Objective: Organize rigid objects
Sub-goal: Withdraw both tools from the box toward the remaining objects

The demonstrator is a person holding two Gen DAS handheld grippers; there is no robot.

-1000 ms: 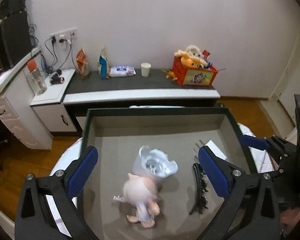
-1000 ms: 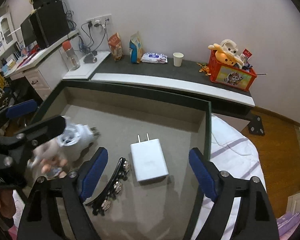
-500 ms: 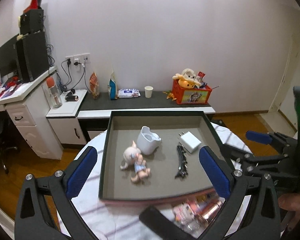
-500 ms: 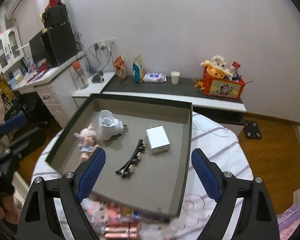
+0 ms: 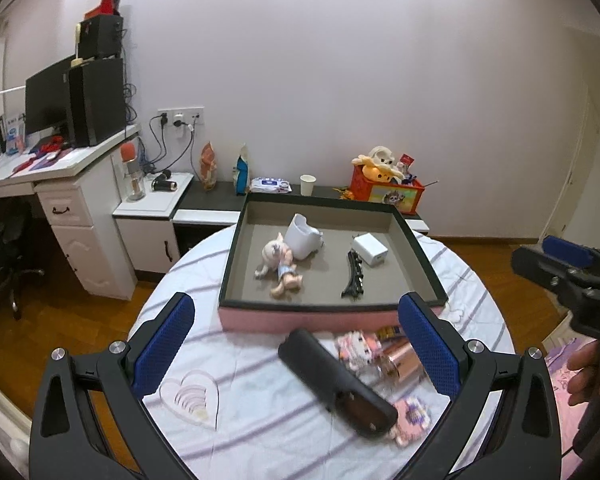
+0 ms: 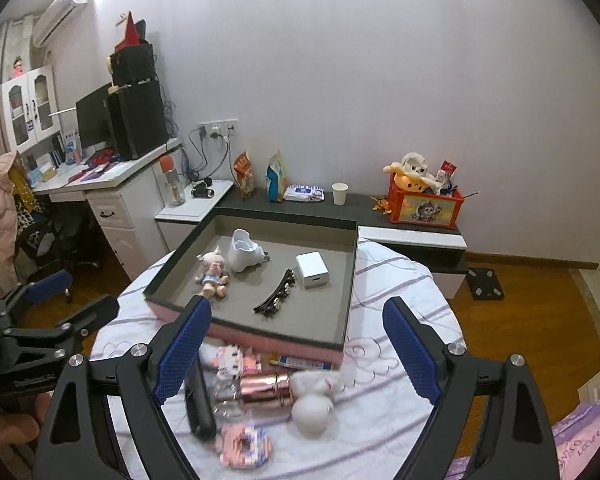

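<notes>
A dark-rimmed tray [image 5: 424, 258] [image 6: 350, 280] with a pink side stands on the round table. In it lie a small doll [image 5: 280, 264] [image 6: 214, 274], a white plug-in device [image 5: 302, 236] [image 6: 242, 250], a white charger [image 5: 370, 250] [image 6: 312, 270] and a black hair clip [image 5: 352, 274] [image 6: 276, 298]. In front of the tray lie a black case [image 5: 336, 384] [image 6: 200, 400], a rose-gold tube [image 5: 400, 362] [image 6: 266, 388], pink block figures [image 6: 244, 444] and a white plush [image 6: 314, 404]. My left gripper [image 5: 296, 348] and right gripper [image 6: 296, 352] are both open and empty, held above the table's near side.
The table has a white striped cloth [image 5: 260, 412]. Behind it stands a low dark cabinet [image 6: 360, 204] with snack bags, a paper cup [image 6: 340, 193] and a red toy box [image 6: 424, 206]. A white desk [image 5: 72, 196] with a monitor is at the left.
Both grippers have pulled back and up from inside the tray. The whole tray and the loose items in front of it have come into view.
</notes>
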